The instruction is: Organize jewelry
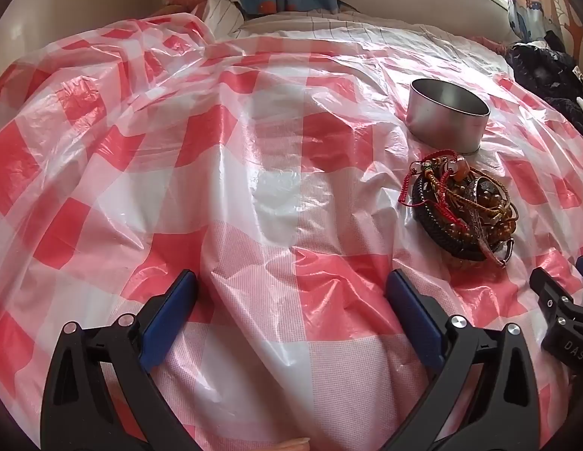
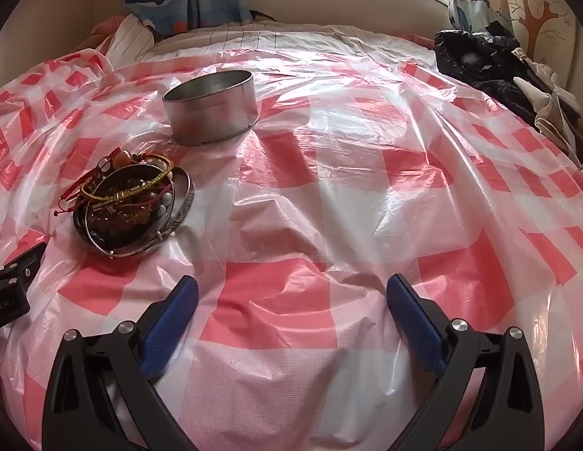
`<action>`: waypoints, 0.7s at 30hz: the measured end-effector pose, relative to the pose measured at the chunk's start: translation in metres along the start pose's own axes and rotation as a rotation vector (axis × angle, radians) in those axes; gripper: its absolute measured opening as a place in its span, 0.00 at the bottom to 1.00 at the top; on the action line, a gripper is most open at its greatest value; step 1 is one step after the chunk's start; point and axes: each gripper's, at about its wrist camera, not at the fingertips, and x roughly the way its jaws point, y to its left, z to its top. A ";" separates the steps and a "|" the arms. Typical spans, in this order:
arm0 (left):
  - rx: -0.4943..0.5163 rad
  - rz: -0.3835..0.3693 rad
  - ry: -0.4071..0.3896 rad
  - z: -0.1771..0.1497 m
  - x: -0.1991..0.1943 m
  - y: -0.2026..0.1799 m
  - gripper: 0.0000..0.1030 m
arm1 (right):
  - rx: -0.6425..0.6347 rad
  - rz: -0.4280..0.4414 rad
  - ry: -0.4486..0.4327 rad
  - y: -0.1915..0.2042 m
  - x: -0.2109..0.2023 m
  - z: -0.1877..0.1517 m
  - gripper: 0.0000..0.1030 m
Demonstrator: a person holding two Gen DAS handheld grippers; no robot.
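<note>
Metal tin [image 2: 212,107] beside jewelry pile [image 2: 131,203]; left gripper [image 1: 291,300] and right gripper [image 2: 291,300] fingers spread wide, empty.

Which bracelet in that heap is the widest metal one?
The wide silver bangle at the heap's right edge in the right wrist view. It is a flat band with a patterned face; the other pieces are thin wire hoops, knotted cords and beads.
</note>
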 end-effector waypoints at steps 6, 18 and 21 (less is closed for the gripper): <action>0.003 0.003 0.000 0.000 0.000 0.000 0.94 | -0.002 -0.001 0.003 0.000 0.000 0.000 0.93; 0.007 0.008 0.002 0.000 0.000 0.000 0.94 | 0.000 0.001 0.006 0.000 0.001 0.000 0.93; 0.007 0.009 0.003 0.000 0.000 0.000 0.94 | 0.000 0.001 0.006 0.000 0.001 0.000 0.93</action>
